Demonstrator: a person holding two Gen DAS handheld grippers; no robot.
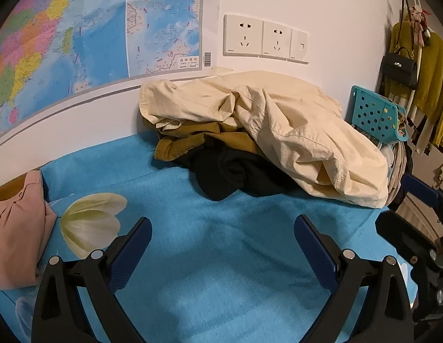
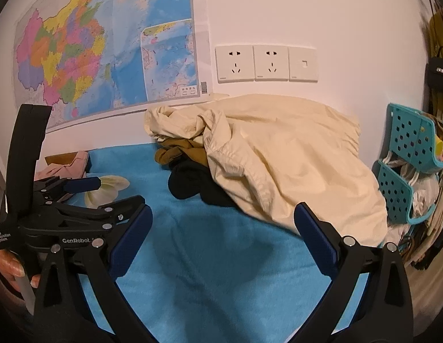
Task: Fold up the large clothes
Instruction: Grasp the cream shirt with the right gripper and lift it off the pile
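Observation:
A crumpled cream garment point(image 1: 292, 131) point(image 2: 284, 157) lies heaped against the wall on the blue bed sheet point(image 1: 221, 257) point(image 2: 210, 257). Under it sit a mustard garment point(image 1: 192, 140) point(image 2: 181, 150) and a black one point(image 1: 235, 174) point(image 2: 192, 183). My left gripper point(image 1: 222, 231) hovers open over bare sheet, a short way in front of the pile, nothing between its fingers. My right gripper point(image 2: 222, 223) is open too, close to the cream garment's near edge. The left gripper's body point(image 2: 64, 217) shows at the left of the right wrist view, held by a hand point(image 2: 9, 268).
A folded pink garment point(image 1: 18, 228) point(image 2: 69, 165) lies at the left on the sheet, beside a printed white flower point(image 1: 89, 223). A map point(image 1: 78, 37) and wall sockets point(image 1: 264, 38) are behind. A teal basket point(image 1: 375, 114) point(image 2: 413, 154) and hanging clothes point(image 1: 433, 85) stand at the right.

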